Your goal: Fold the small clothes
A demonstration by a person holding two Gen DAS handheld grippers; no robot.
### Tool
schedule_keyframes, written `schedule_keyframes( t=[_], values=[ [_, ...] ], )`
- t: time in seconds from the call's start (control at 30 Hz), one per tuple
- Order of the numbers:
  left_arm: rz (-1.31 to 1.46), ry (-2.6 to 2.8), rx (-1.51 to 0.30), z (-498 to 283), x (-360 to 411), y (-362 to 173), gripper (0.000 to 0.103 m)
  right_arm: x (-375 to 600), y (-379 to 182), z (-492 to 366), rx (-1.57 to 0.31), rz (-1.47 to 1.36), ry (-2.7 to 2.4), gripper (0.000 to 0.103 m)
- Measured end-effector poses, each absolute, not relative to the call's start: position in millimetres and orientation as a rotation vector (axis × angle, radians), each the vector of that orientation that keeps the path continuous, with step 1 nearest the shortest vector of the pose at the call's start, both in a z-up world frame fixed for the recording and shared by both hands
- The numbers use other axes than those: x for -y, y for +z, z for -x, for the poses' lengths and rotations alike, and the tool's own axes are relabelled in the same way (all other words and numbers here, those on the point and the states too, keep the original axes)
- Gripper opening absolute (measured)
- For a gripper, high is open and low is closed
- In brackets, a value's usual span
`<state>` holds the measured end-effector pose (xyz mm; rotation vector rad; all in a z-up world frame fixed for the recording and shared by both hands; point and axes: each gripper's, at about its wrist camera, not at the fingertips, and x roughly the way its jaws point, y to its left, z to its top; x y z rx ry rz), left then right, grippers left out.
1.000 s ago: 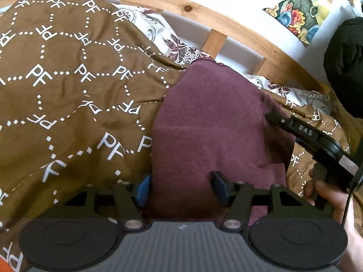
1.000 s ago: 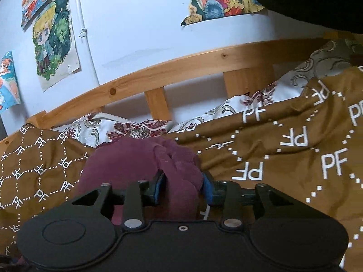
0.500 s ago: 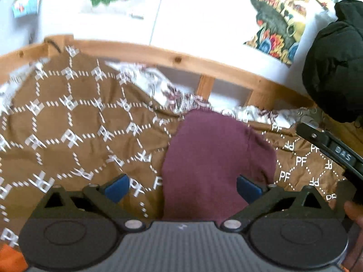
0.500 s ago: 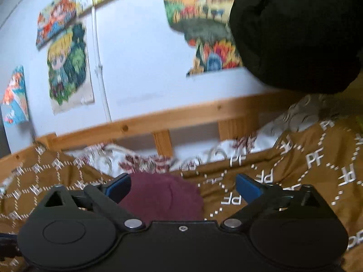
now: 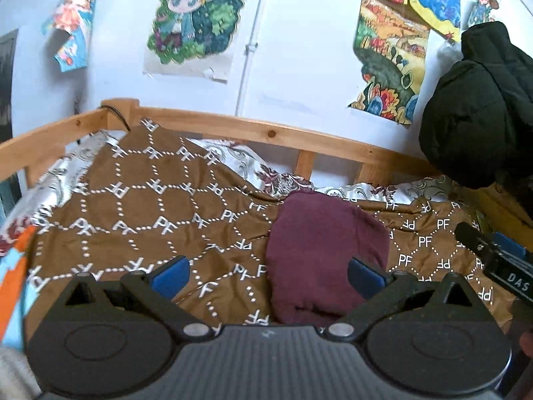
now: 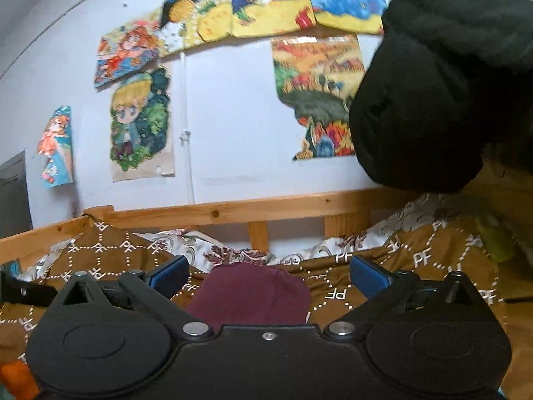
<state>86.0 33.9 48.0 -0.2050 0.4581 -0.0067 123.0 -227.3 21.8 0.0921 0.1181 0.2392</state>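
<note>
- The maroon garment lies as a compact folded bundle on the brown PF-patterned blanket, toward the far side of the bed near the wooden bed rail; its top edge is rounded and its surface smooth.
- The left gripper stands with jaws spread wide, having just been opening; nothing is pressed between its blue pads, and the garment lies beyond and below them.
- The right gripper is likewise spread wide after opening, empty, with the garment low between its fingers in view but not touched.
- A floral sheet shows behind the blanket; posters hang on the wall; a black padded garment hangs at the right.
- The garment's near edge is cut off by each gripper body.
- An orange and blue item at the left edge cannot be identified.
</note>
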Motion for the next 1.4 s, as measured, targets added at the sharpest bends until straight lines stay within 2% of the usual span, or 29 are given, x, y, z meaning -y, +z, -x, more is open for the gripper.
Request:
schedule_keyframes(
  t=[0.37, 0.73, 1.0, 1.4],
  values=[
    [0.149, 0.021, -0.347, -30, -35, 55, 0.102, 223, 30, -56, -0.016, -0.09, 0.194, 0.102],
    [0.096, -0.004, -0.355, -4, -27, 43, 0.102, 221, 23, -4, -0.097, -0.11, 0.171, 0.102],
    [0.045, 0.029, -0.502, -13, -18, 18, 0.102, 217, 10, 23, -0.173, -0.075, 0.088, 0.102],
    [0.027, 0.058, -0.644, -37, -15, -6, 0.102, 210, -14, -3, -0.336, -0.001, 0.051, 0.103]
  ],
)
